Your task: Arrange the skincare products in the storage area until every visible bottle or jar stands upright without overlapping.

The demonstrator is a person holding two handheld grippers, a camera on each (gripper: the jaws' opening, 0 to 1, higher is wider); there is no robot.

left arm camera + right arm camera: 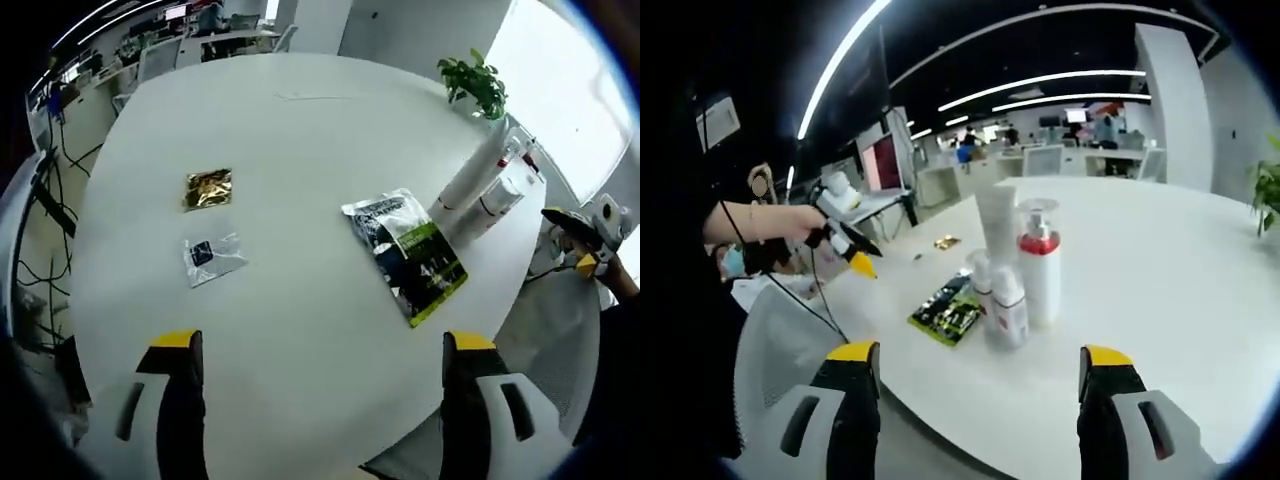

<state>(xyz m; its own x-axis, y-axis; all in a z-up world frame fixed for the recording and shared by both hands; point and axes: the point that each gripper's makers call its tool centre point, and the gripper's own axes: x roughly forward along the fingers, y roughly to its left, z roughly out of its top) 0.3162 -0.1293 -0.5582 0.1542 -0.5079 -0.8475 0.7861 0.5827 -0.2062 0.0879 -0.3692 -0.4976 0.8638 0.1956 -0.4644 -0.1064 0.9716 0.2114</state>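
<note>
So the skincare stuff is all bunched up near the edge of the round white table (pixel 300 130): a tall white tube (pixel 997 222), a pump bottle with a red collar (pixel 1040 262), and two smaller bottles (pixel 1006 306) pressed right against them. They all look upright already, just crammed together and touching.

Beside that cluster lies a flat green-and-black pouch (pixel 408 255), and farther across the table from it sit a gold sachet (pixel 208 188) and a clear sachet (pixel 210 256).

Both the left gripper (pixel 320 350) and the right gripper (pixel 980 365) are hanging off the table edge with jaws spread wide, holding nothing.

My worry: the bottles are so tight that going in for one could nudge its neighbours and domino the lot, maybe off the edge since they're close to it.
</note>
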